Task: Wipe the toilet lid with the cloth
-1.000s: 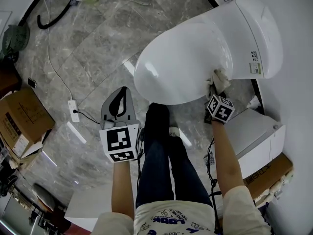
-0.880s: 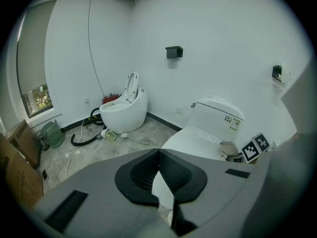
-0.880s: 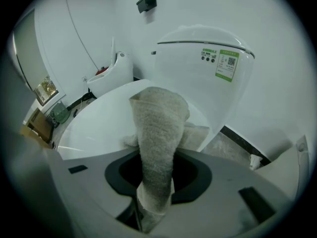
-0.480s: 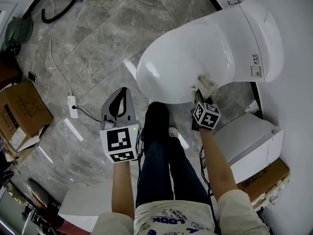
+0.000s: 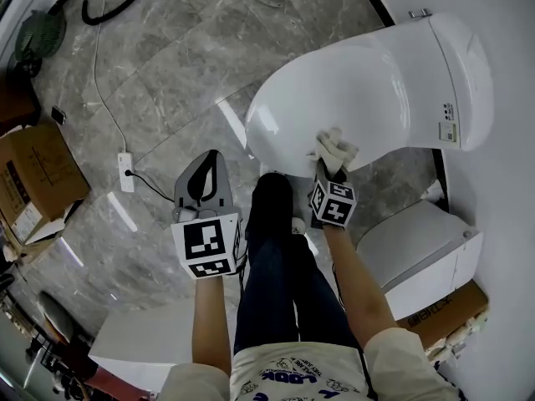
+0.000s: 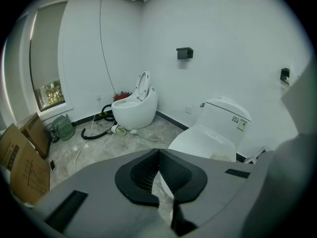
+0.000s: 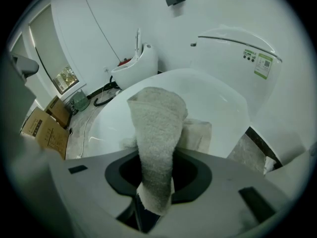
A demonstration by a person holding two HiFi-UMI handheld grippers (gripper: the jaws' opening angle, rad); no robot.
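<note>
The toilet lid [image 5: 351, 90] is down, white top facing up. The left gripper [image 5: 206, 174] hangs over the floor [image 5: 167, 82], well apart from the lid, jaws together with nothing between them. The right gripper [image 5: 324, 174] is at the lid's near front edge, jaws clamped on the cloth [image 5: 336, 149]. The cloth's free end lies on the lid surface.

Step in hand: wiping, judged mid-stroke at the near edge.

Next move: maintain the clamp, press the cloth against the curved surface, and sweep across the rest of the lid toward the tank [image 5: 451, 65]. Do not let the cloth slide off the rim.
</note>
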